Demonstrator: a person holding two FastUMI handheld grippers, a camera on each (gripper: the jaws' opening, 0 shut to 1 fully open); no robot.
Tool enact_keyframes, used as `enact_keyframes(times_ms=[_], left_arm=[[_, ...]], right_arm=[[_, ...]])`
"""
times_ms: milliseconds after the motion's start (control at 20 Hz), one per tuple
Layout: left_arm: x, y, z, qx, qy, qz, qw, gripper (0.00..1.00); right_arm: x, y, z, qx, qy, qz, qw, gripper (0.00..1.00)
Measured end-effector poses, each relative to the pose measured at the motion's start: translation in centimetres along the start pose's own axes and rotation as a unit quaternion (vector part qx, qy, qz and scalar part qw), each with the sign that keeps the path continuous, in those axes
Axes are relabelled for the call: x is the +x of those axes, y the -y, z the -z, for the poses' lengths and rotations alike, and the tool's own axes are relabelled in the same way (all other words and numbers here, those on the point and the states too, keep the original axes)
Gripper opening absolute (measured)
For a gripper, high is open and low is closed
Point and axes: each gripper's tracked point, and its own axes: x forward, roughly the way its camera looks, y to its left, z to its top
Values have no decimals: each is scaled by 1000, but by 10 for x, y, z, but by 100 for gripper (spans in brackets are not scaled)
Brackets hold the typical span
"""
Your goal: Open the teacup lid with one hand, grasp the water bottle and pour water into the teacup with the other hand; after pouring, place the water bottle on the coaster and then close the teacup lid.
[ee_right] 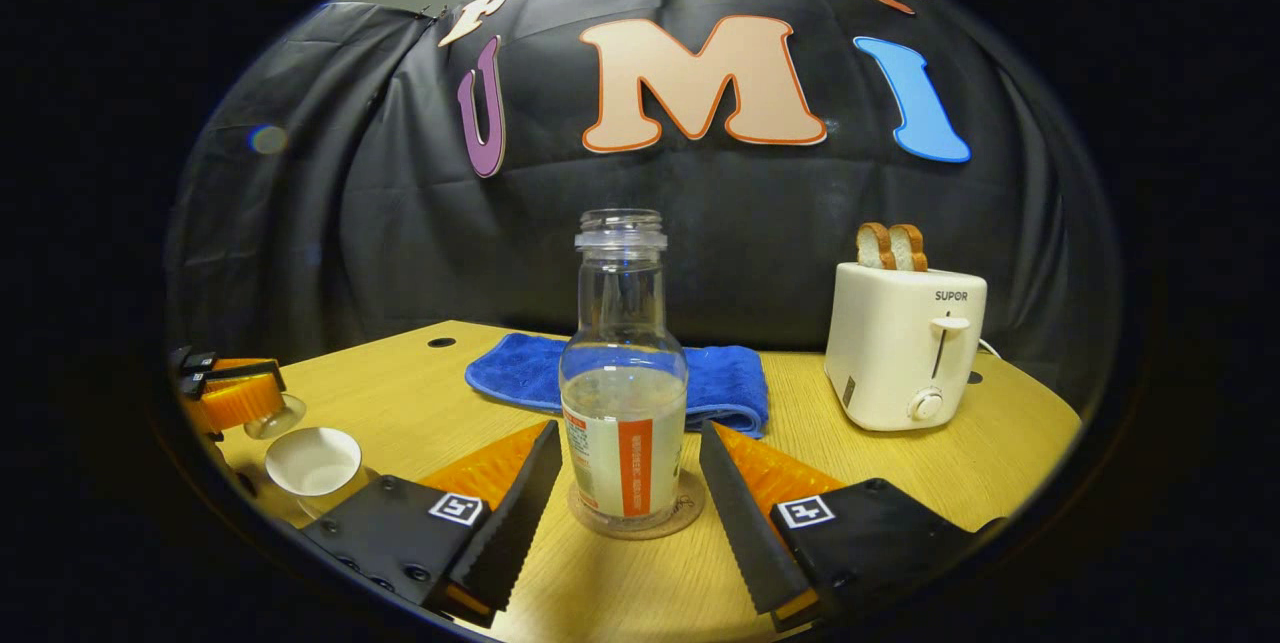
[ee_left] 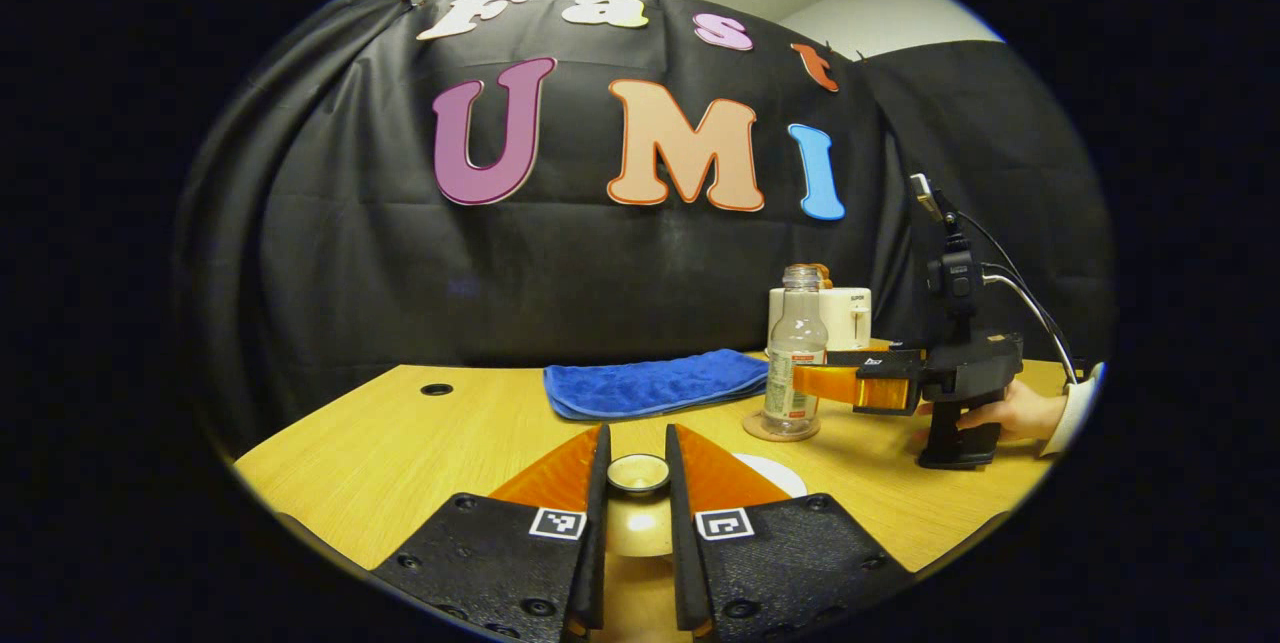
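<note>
The bottle [ee_right: 622,393] stands on its coaster [ee_right: 636,513] mid-table between the right gripper's [ee_right: 625,508] spread fingers, while the left gripper [ee_left: 637,483] pinches the lid [ee_left: 638,473] near the front edge; a loosened pinch could drop it beside the cup [ee_right: 313,461]

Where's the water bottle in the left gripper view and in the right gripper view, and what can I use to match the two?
Left gripper view: the bottle stands right of centre on the coaster, with the right gripper reaching it from the right.
Right gripper view: the bottle stands dead centre on the coaster, between that gripper's own spread fingers.
Shared landmark: the blue towel behind the bottle.
</note>
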Motion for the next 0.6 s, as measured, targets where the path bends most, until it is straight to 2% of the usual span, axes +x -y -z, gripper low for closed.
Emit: enact_keyframes(times_ms=[50, 100, 300, 600], left_arm=[[3, 5, -1, 0, 0, 11, 1000, 25], [4, 10, -1, 0, 0, 19, 1000, 25], [11, 27, -1, 0, -1, 53, 999, 25], [19, 42, 13, 25, -45, 89, 995, 26]], right_arm=[[-4, 1, 1, 1, 1, 0, 1000, 86], [-8, 3, 1, 2, 3, 1, 1000, 90], [-28, 7, -3, 2, 18, 1, 1000, 90], [-77, 16, -11, 4, 62, 7, 998, 90]])
